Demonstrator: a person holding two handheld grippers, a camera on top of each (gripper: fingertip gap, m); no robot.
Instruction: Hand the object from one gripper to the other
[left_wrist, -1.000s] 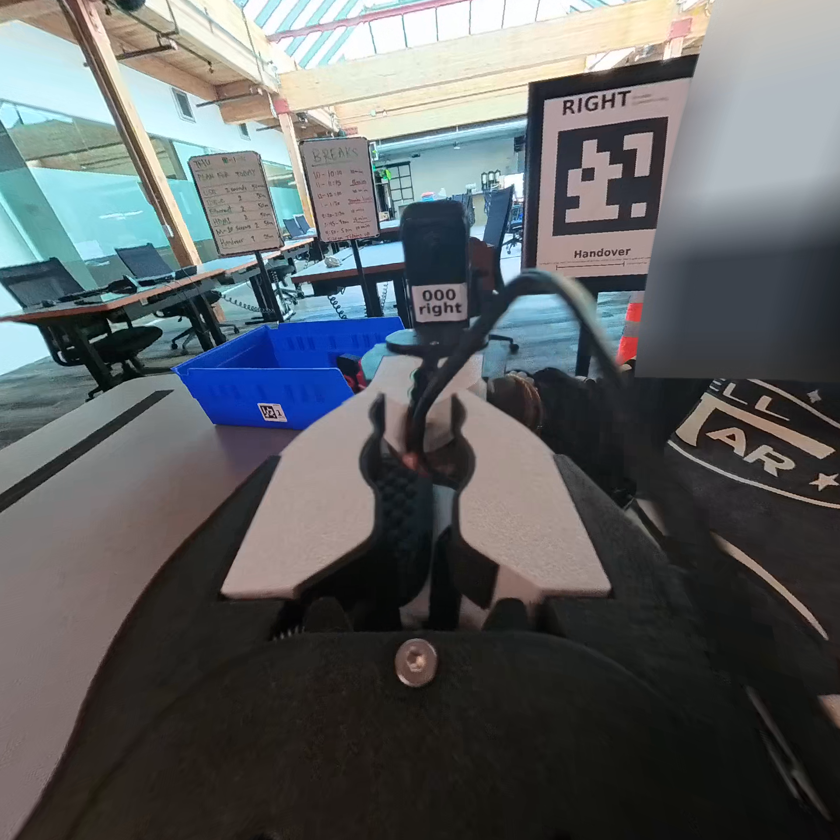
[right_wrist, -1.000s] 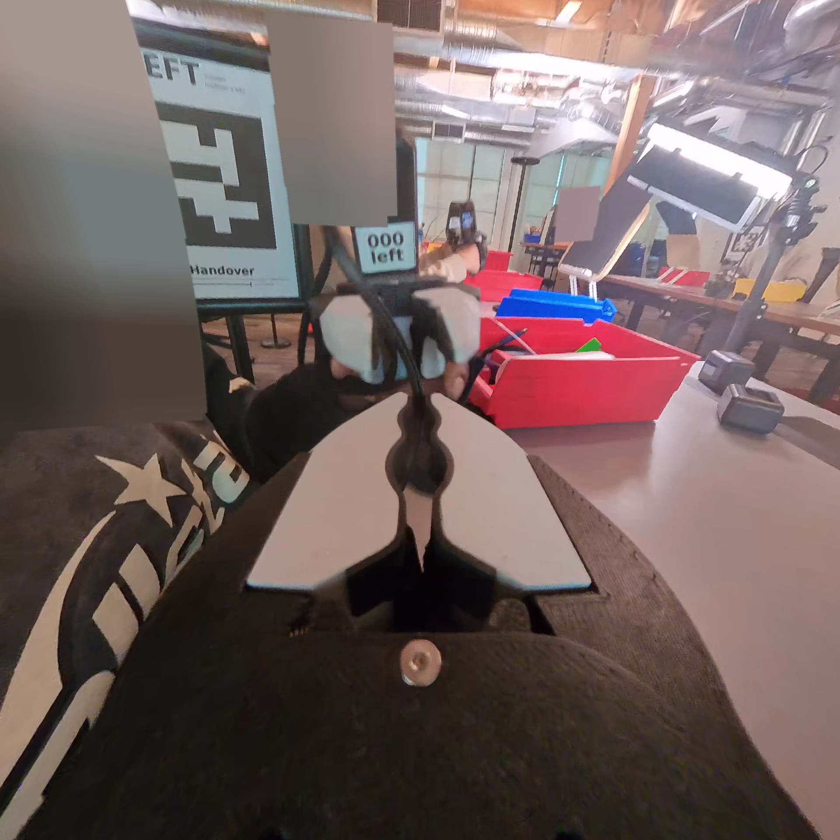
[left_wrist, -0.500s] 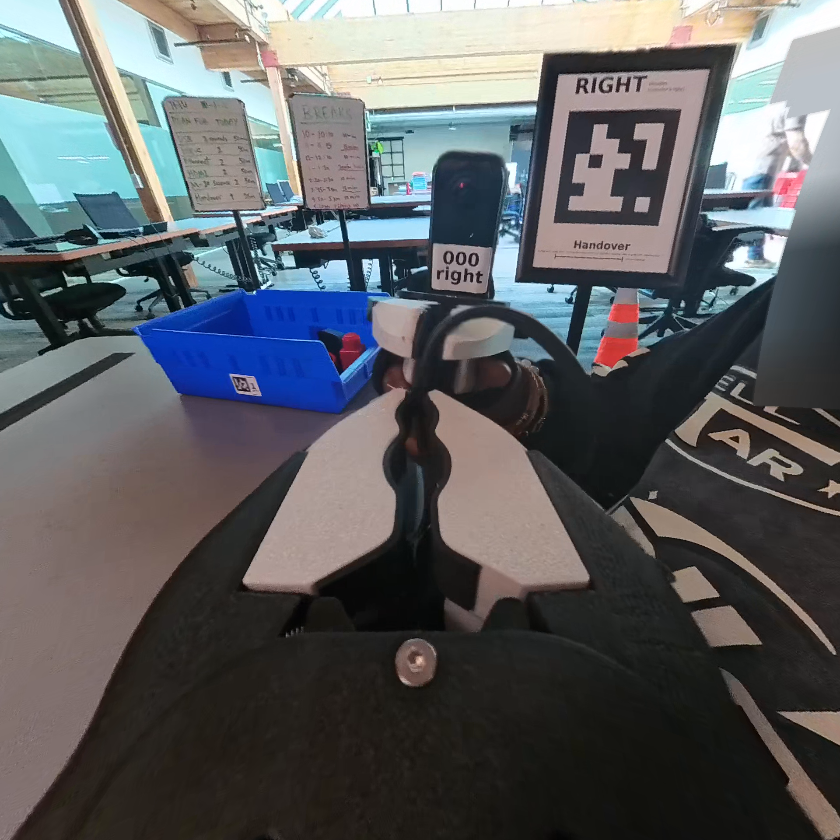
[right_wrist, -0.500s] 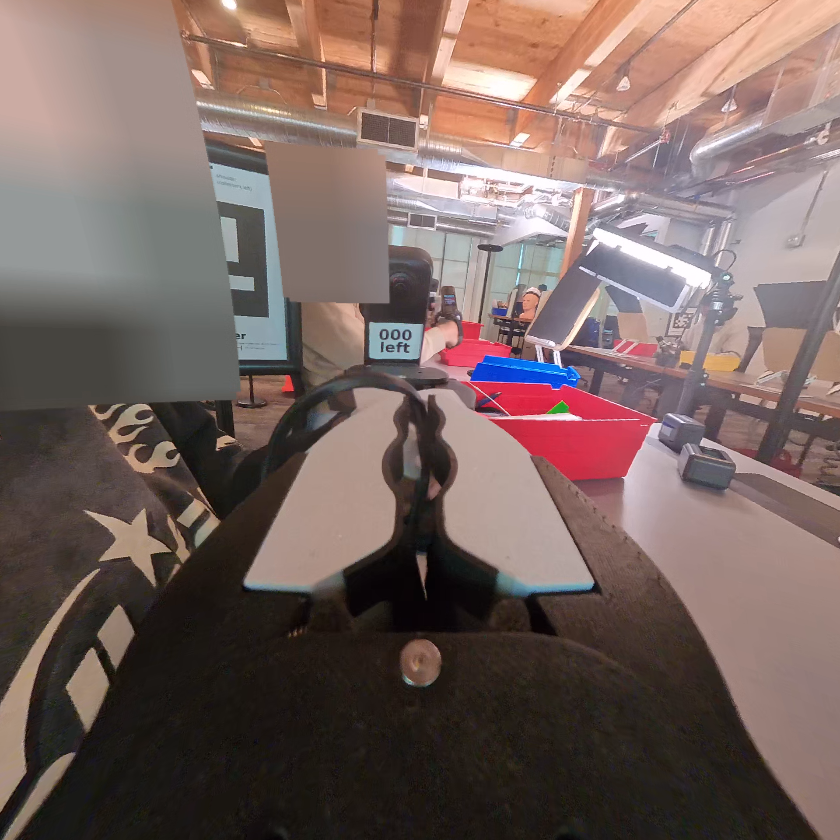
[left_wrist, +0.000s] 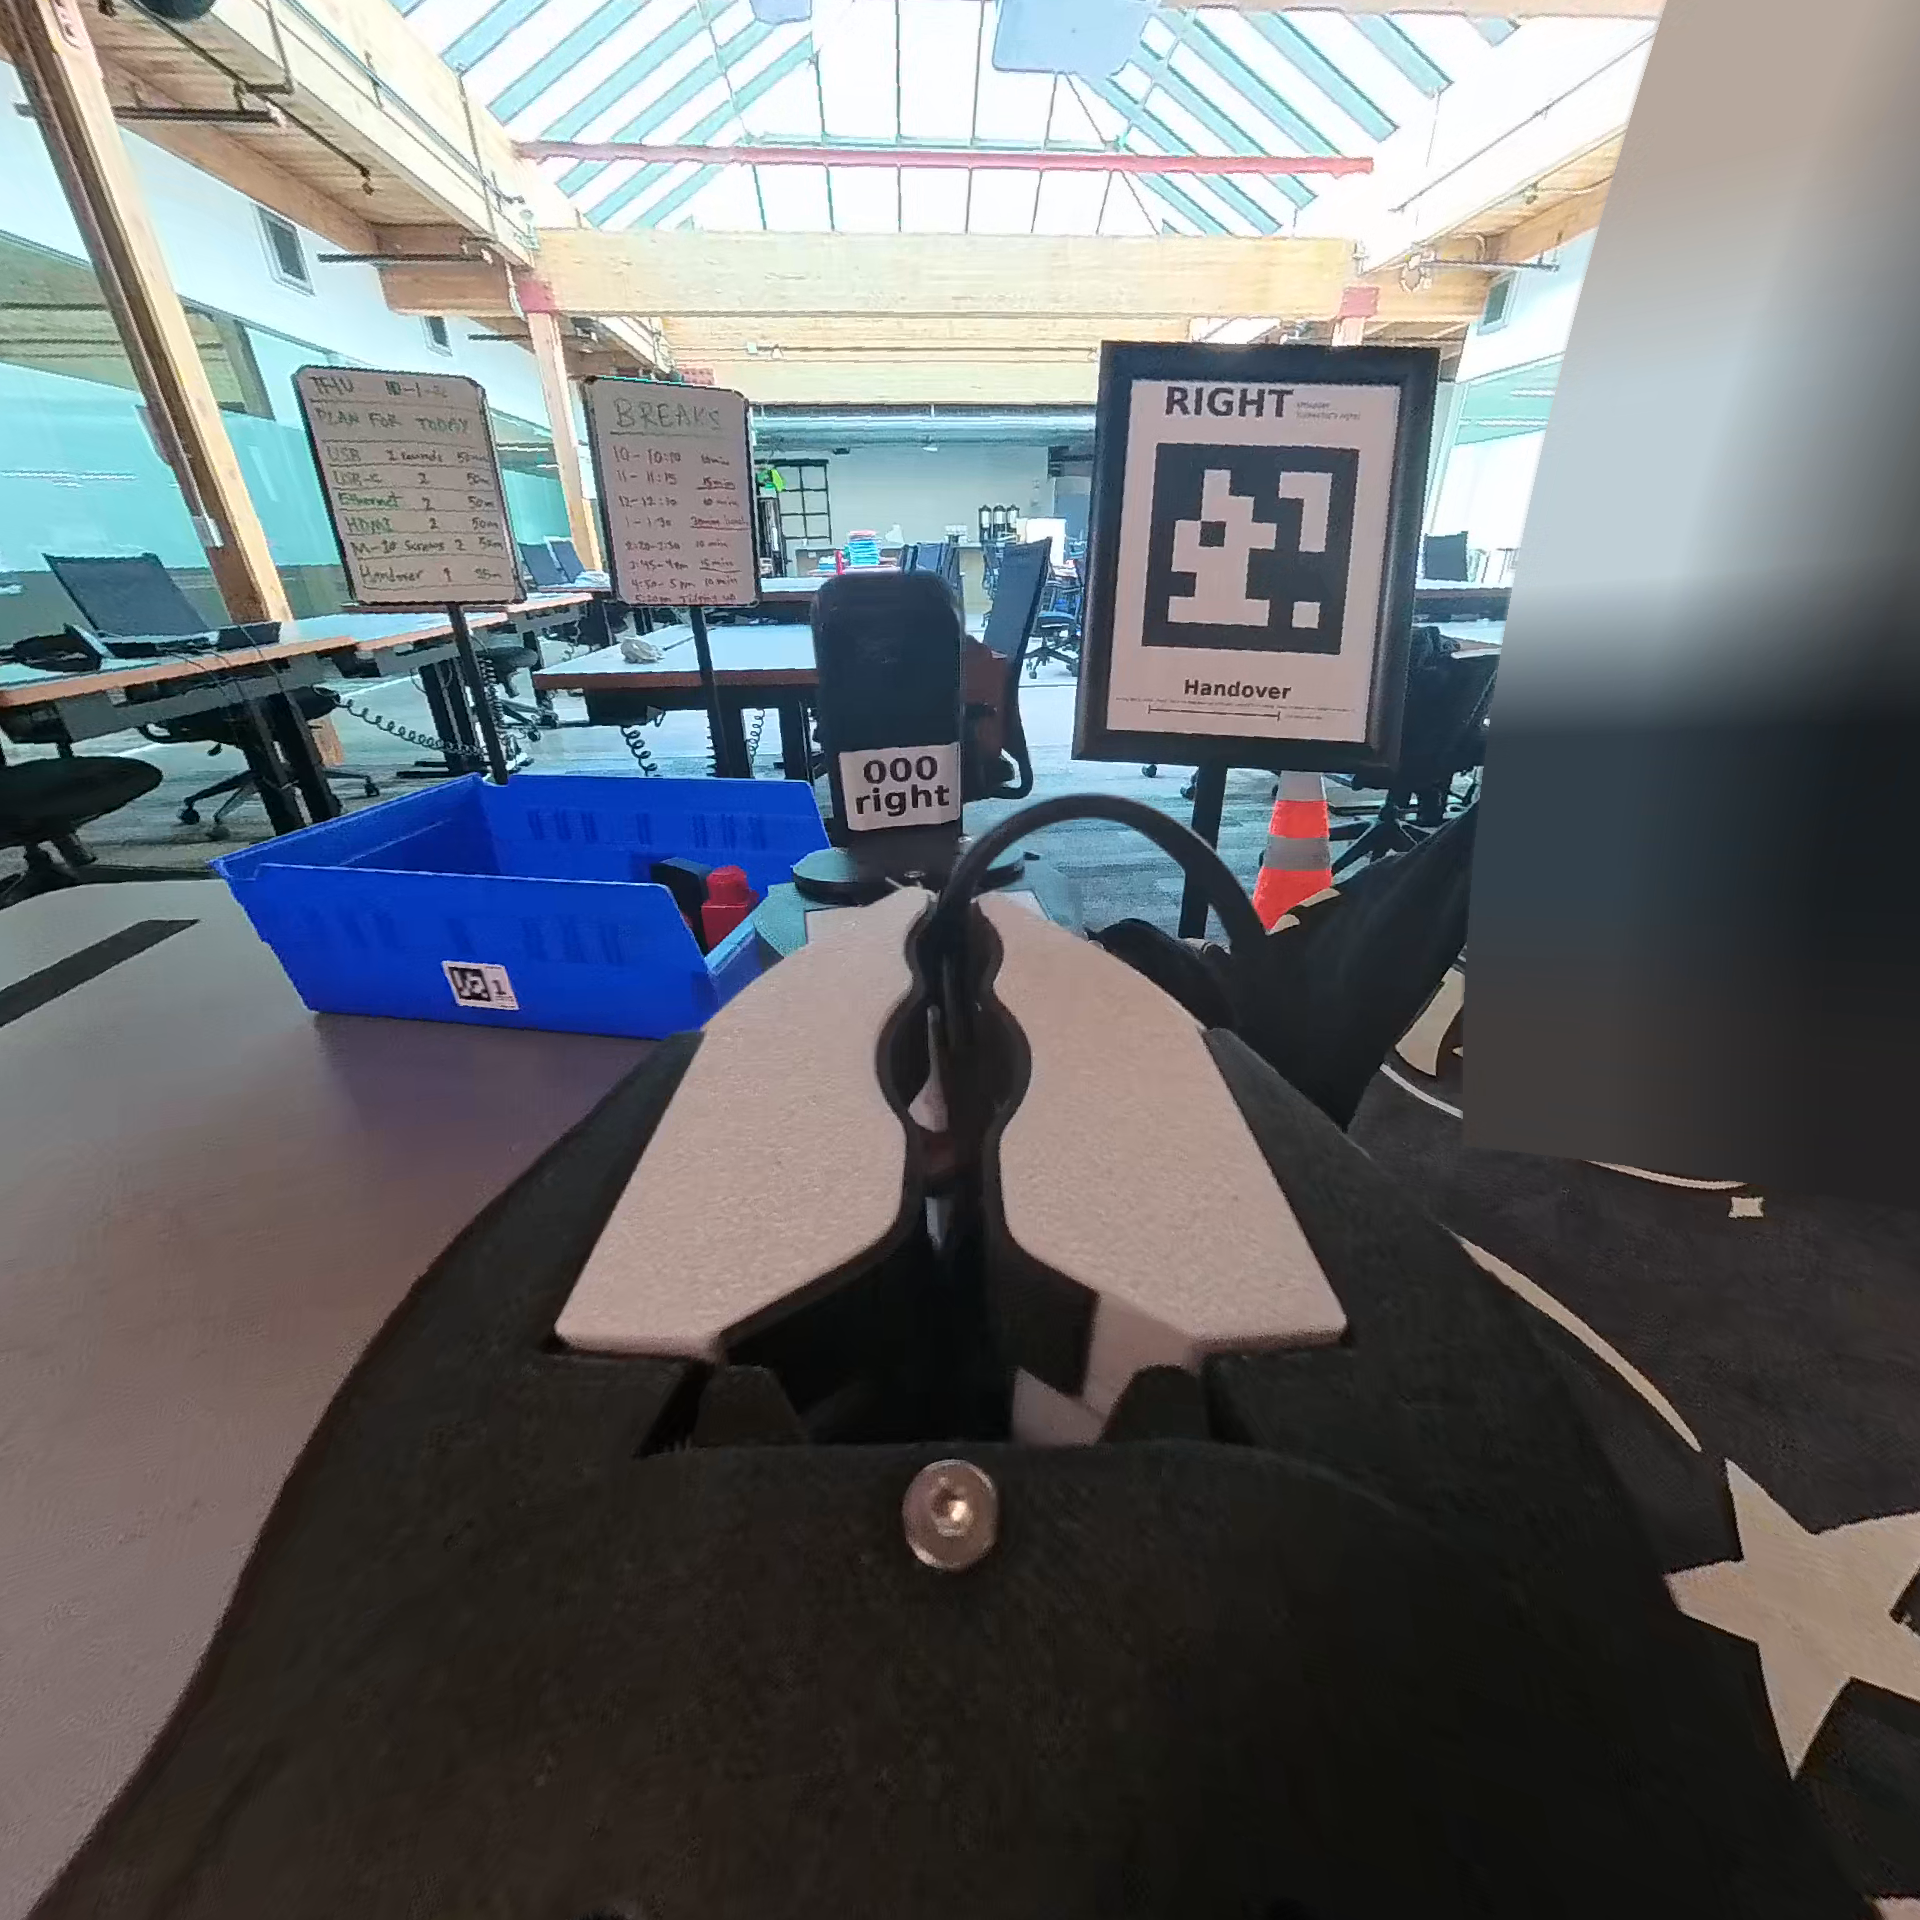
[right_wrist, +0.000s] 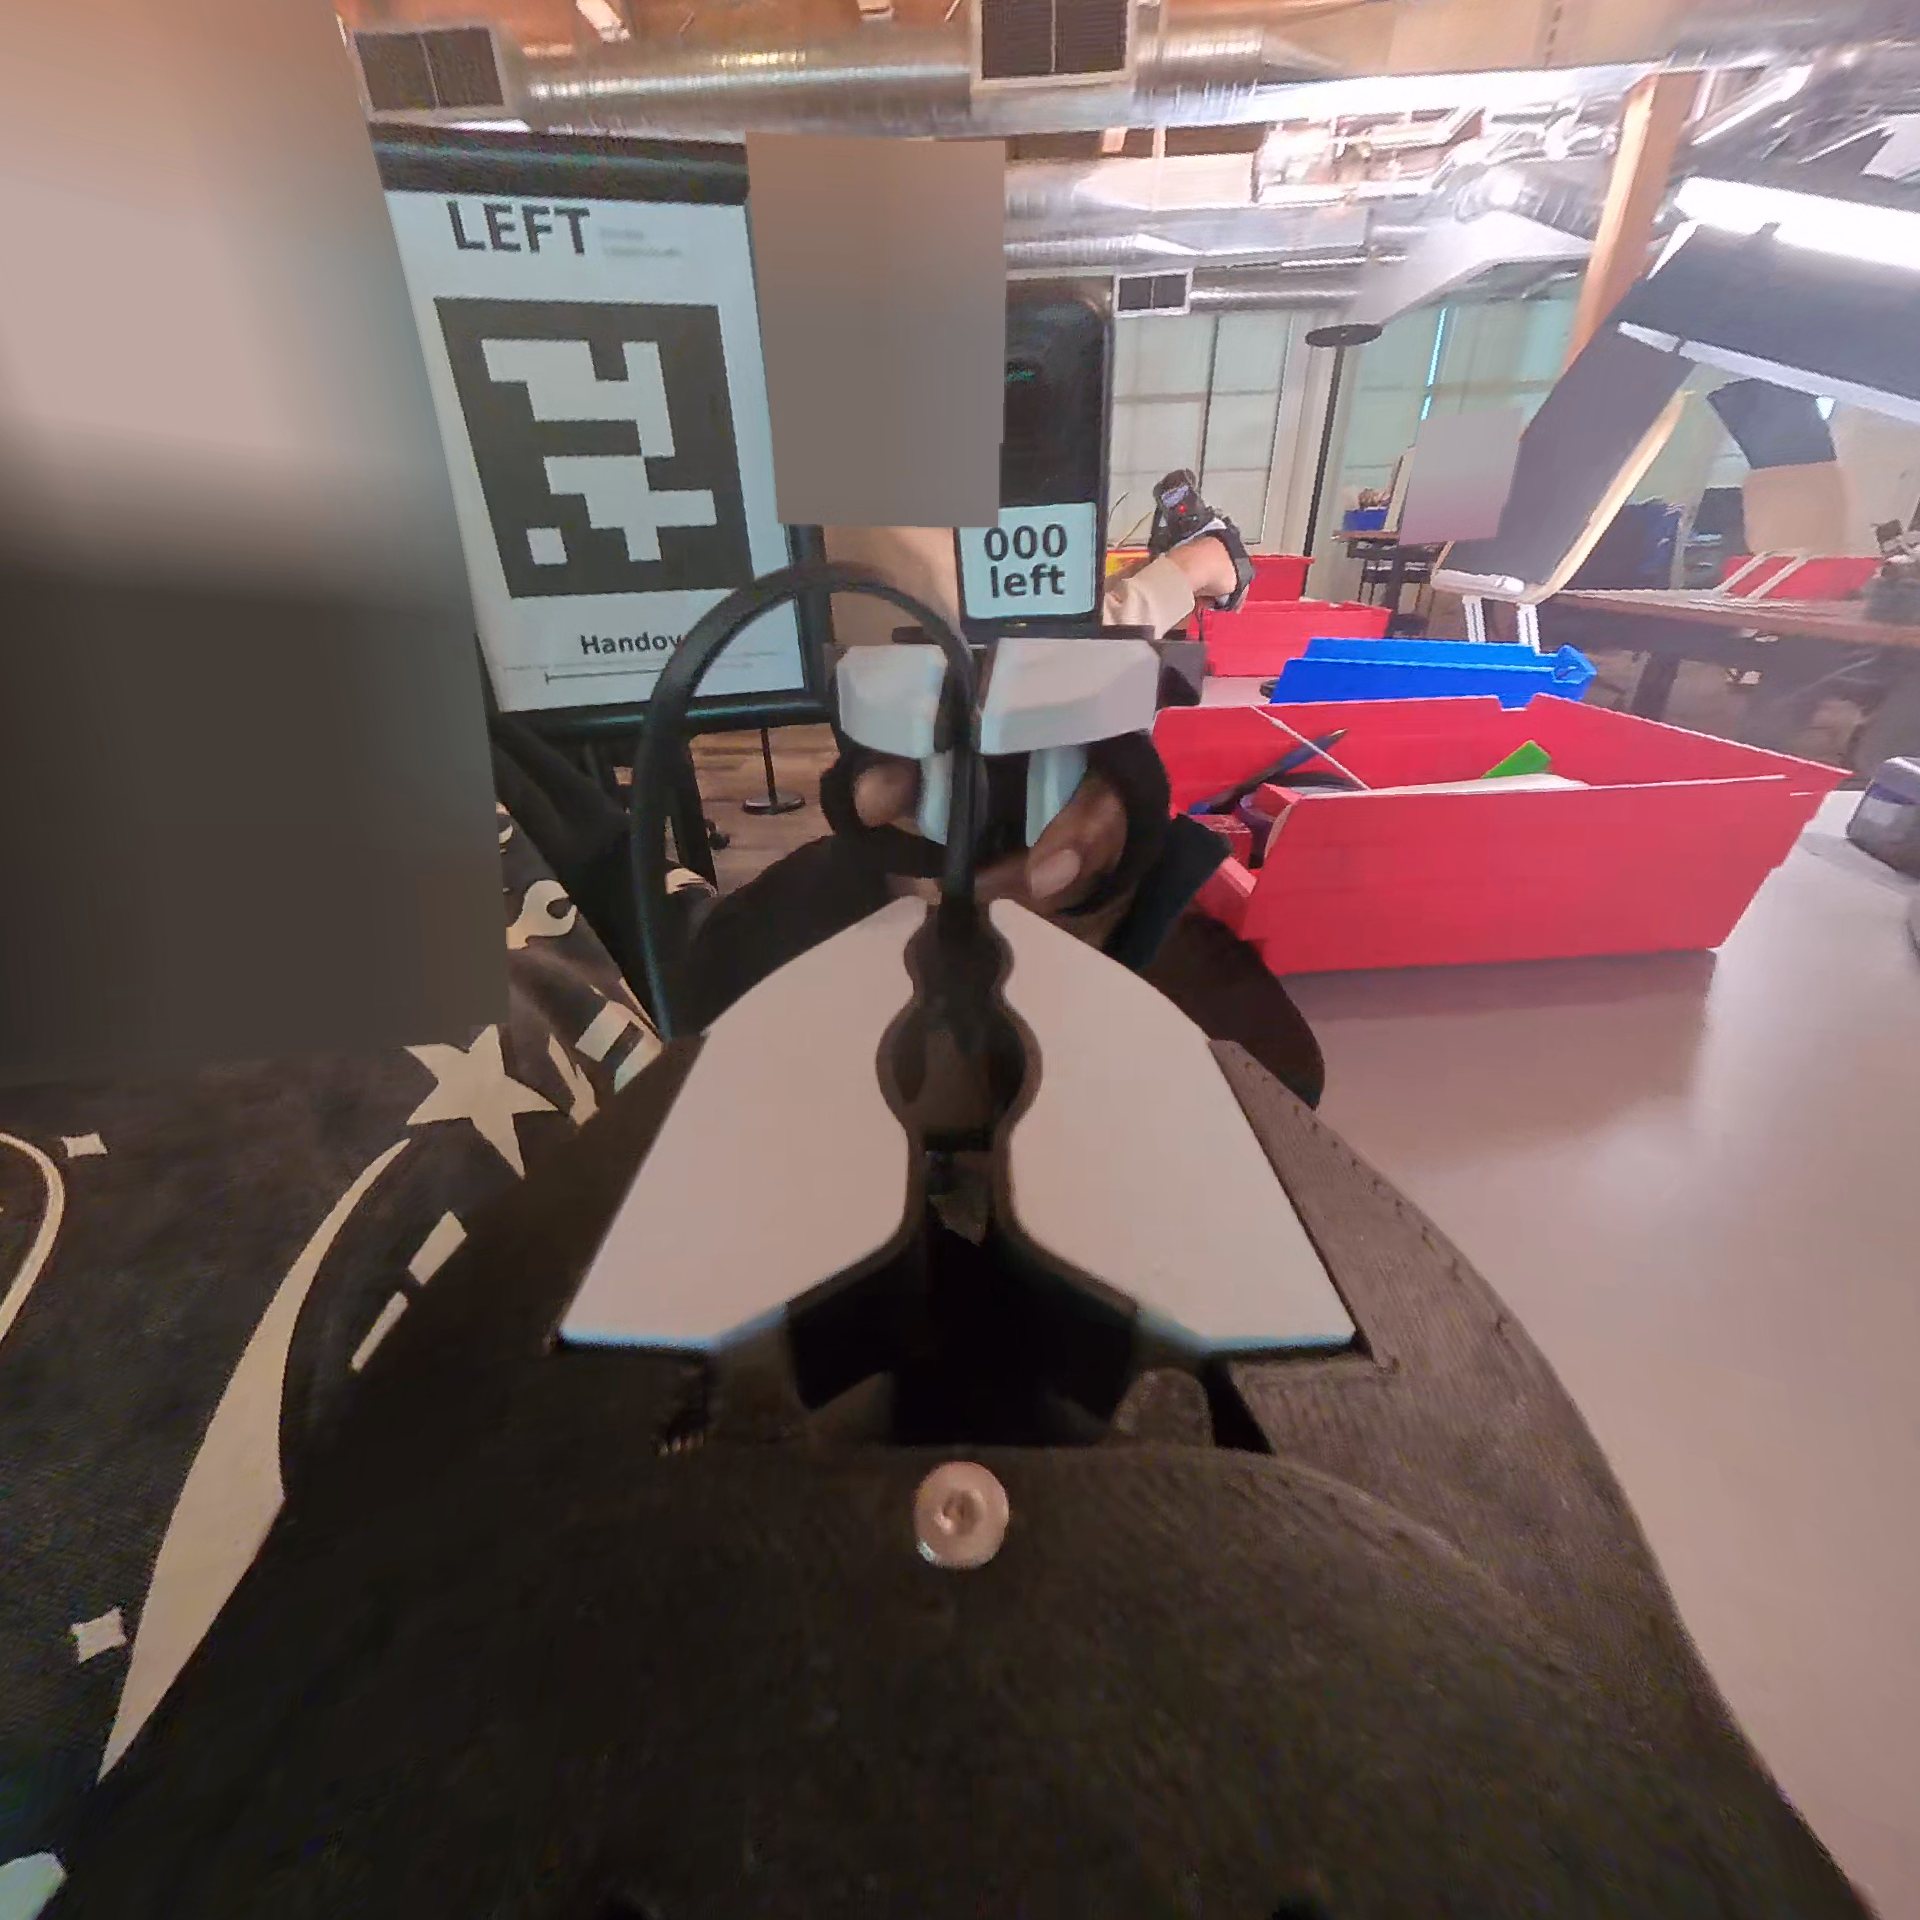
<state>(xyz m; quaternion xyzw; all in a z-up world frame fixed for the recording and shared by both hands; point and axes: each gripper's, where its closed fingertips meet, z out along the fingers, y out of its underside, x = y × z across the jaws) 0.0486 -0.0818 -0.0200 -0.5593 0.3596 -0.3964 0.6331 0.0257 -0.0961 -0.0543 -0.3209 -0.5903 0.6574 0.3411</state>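
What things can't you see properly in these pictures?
- Left wrist view: where the black cable ends. It disappears between the shut fingers of the left gripper.
- Right wrist view: the cable's path inside the right gripper, hidden by its shut fingers.
- Right wrist view: what is in the red bin, mostly behind its wall.
- Left wrist view: what is in the blue bin, too small to name.

cable (left_wrist: 1091, 831): far end hidden behind the left gripper's (left_wrist: 951, 925) jaws, near end lost in the dark gap between them | right gripper (left_wrist: 883, 883): its jaws hidden beyond the left jaws | red bin (right_wrist: 1507, 831): contents right of the jaws too small to tell | blue bin (left_wrist: 499, 935): red-and-black item left of the jaws half hidden
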